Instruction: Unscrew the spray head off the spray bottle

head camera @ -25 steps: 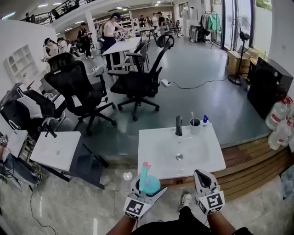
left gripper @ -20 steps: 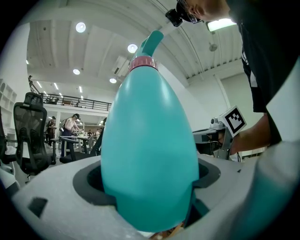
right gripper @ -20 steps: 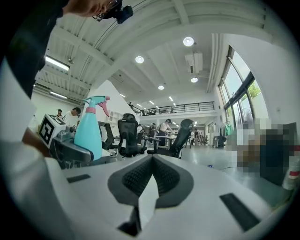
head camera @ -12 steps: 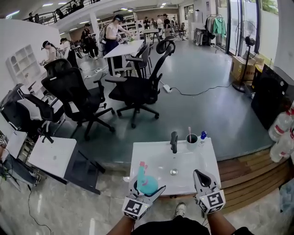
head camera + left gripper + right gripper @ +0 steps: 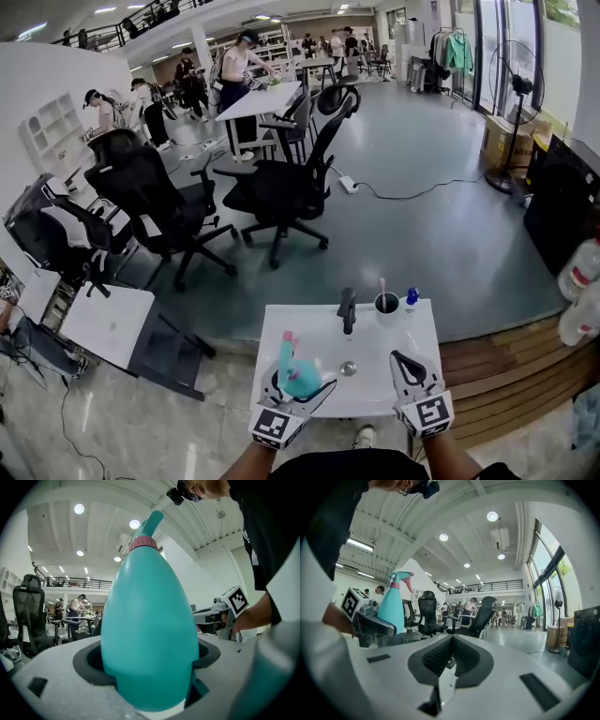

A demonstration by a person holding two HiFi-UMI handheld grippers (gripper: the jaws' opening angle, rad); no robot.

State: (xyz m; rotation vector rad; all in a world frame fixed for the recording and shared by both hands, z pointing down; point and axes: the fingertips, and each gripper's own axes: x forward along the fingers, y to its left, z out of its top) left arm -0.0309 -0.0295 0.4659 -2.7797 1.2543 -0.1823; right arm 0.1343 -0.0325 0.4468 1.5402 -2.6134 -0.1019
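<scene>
Task barely begun: the spray head (image 5: 153,519) still sits on the spray bottle (image 5: 147,630), and its pink collar (image 5: 143,542) looks seated square on the neck with no gap showing, so by my reading none of the unscrewing is done. Your left gripper (image 5: 302,384) is pinching the bottle's lower body and holds it upright, with the dark pads (image 5: 89,660) cupping its widest part. Your right gripper (image 5: 405,361) is at 3 o'clock of the bottle and well apart from it, jaws pressed together on nothing; its own view shows the ribbed pads meeting along one seam. What is left, as I judge it: spread those jaws, bring them to the collar or head, clamp and twist until it lifts free. In the head view the bottle hangs over the 7 o'clock corner of a white washbasin (image 5: 417,330), with a dark faucet (image 5: 347,309) at its 12 o'clock and a cup (image 5: 385,303) at 1 o'clock. Body is smooth teal plastic, egg-shaped and tapering to a narrow neck, likely slippery under torque. The collar is a short pink ring; the head is teal with a pink trigger (image 5: 408,577). Gripper shells are matte pale grey. The basin is glossy and rectangular.
</scene>
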